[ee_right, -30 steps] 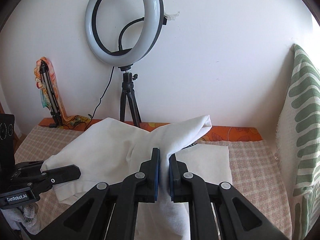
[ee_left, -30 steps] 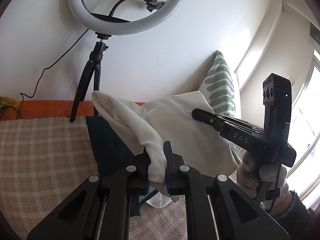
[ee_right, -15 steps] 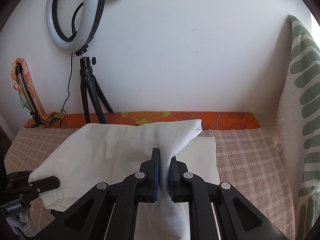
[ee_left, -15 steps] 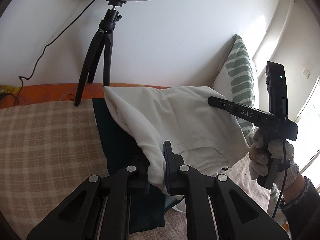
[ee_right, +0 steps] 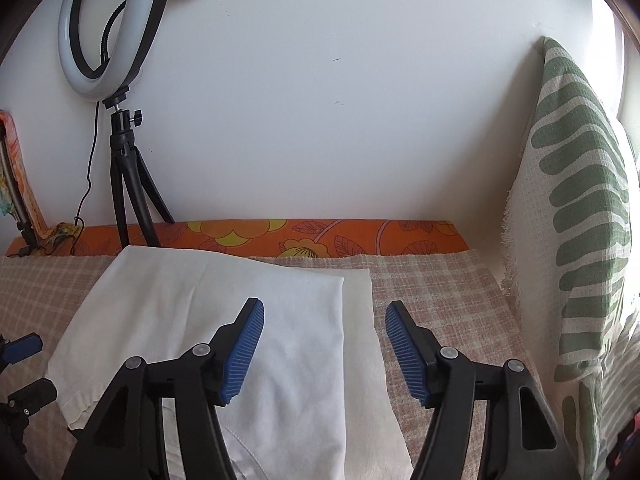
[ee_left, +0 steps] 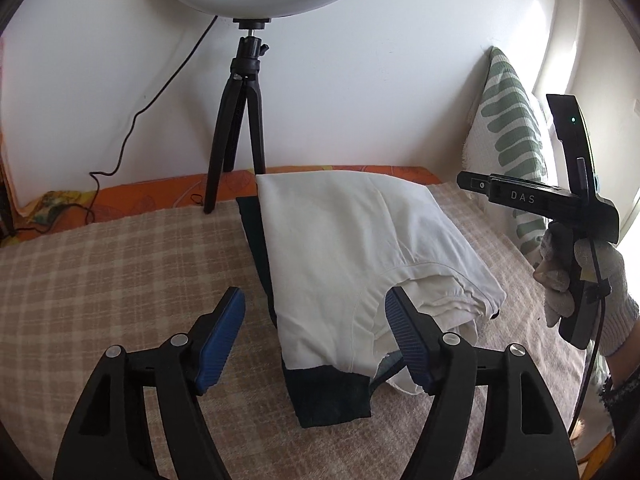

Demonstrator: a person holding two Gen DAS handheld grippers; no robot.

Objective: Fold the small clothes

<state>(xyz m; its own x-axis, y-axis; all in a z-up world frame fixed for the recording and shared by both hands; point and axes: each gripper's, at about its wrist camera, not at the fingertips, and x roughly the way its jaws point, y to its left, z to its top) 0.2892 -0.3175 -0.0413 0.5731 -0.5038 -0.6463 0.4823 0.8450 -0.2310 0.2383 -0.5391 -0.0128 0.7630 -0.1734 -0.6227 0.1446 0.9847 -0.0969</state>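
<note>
A folded white garment [ee_left: 352,252] lies on the checked bed cover, on top of a dark green garment [ee_left: 328,396] whose edge shows at its left and front. My left gripper [ee_left: 316,328] is open and empty, its jaws straddling the white garment's near edge. My right gripper [ee_right: 324,340] is open and empty above the white garment [ee_right: 224,320]. The right gripper also shows in the left wrist view [ee_left: 536,200], held by a gloved hand at the right.
A ring light on a black tripod [ee_left: 240,136] stands at the back by the wall, also in the right wrist view [ee_right: 128,172]. A green-patterned pillow [ee_right: 580,240] leans at the right. An orange floral cloth [ee_right: 320,236] lines the back edge.
Both grippers were shut on the white garment and held it up. They lowered it folded onto the dark garment and opened, letting it go.
</note>
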